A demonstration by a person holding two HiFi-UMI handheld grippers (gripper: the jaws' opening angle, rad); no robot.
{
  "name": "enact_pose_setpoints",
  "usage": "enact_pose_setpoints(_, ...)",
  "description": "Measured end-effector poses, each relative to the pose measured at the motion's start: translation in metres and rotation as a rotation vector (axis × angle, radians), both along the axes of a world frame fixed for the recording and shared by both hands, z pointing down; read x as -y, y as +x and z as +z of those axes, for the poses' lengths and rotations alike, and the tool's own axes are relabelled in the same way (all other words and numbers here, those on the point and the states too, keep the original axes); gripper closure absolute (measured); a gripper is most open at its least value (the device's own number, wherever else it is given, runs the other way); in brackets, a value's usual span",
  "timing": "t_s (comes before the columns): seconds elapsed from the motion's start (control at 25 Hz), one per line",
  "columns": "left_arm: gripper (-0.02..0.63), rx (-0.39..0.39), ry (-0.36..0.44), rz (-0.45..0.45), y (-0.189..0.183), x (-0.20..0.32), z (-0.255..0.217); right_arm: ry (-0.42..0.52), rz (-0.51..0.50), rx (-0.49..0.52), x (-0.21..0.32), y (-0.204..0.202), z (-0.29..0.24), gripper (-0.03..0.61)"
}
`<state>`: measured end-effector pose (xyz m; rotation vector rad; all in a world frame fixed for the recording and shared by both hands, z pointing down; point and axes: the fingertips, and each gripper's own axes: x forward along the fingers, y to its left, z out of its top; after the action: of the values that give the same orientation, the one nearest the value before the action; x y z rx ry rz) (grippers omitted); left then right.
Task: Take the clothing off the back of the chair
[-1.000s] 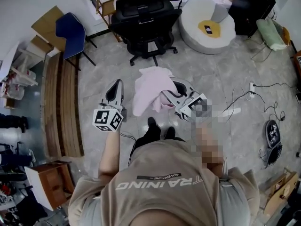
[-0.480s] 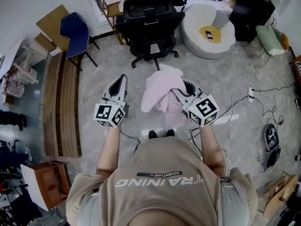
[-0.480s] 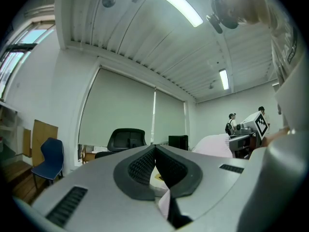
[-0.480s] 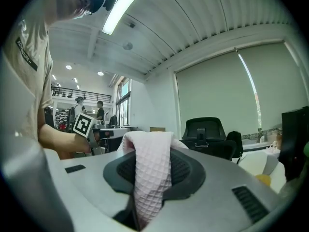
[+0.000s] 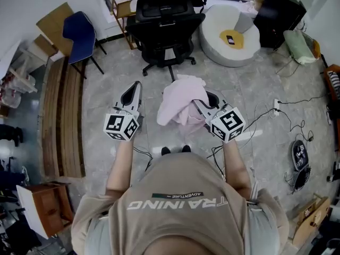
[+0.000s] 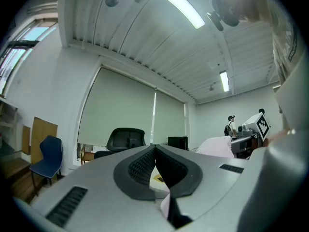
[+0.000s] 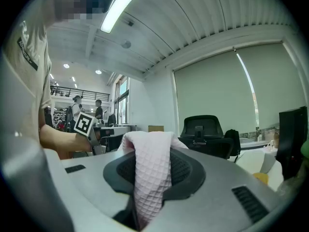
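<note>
I'm working in bright, even light. A strip light [image 6: 174,4] overhead is glaring white in the left gripper view, and a second strip light [image 7: 118,6] is blowing out in the right gripper view. Daylight is coming through a window [image 6: 17,37] at the far left. In the head view the floor [image 5: 249,105] is showing only soft, faint shadows. Both gripper views are bending hard at the rims and darkening into black corners. Nearest the lens, the shell of my right claw [image 7: 152,149] is going soft, while the cloth [image 7: 152,178] weave is reading crisp.
</note>
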<state>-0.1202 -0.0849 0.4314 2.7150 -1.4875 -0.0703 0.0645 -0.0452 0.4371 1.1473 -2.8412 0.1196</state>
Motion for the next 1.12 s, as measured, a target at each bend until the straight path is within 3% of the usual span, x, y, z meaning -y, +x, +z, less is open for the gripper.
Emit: enact_pose_setpoints(1.12,0.601,0.024,0.053,0.004,-0.011,-0.006,-0.021,0.071,-0.029,0.003,0.004,-0.019,-0.020,0.460)
